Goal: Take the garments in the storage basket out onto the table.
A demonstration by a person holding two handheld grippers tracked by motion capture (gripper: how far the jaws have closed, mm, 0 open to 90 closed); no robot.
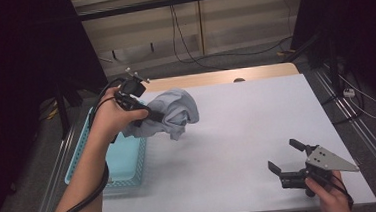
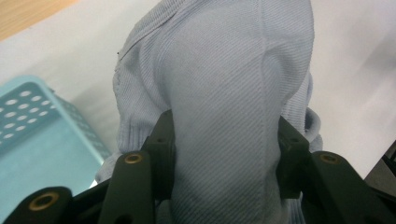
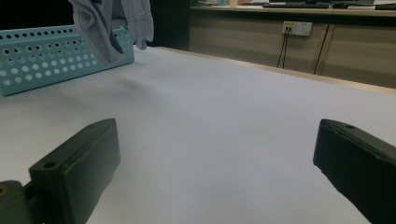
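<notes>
Cloth (image 1: pixel 174 112), pale blue and bunched, hangs above the counter (image 1: pixel 238 132) just beside the turquoise basket (image 1: pixel 124 160), and we have it in our left gripper (image 1: pixel 149 113), whose jaws are closed about halfway on a thick fold. Our right gripper (image 1: pixel 285 157) rests near the front right corner with its jaws spread wide and empty. To do this well, we judge we should keep the squeeze steady, carry the cloth clear of the basket rim, and lower it gently before letting go.
</notes>
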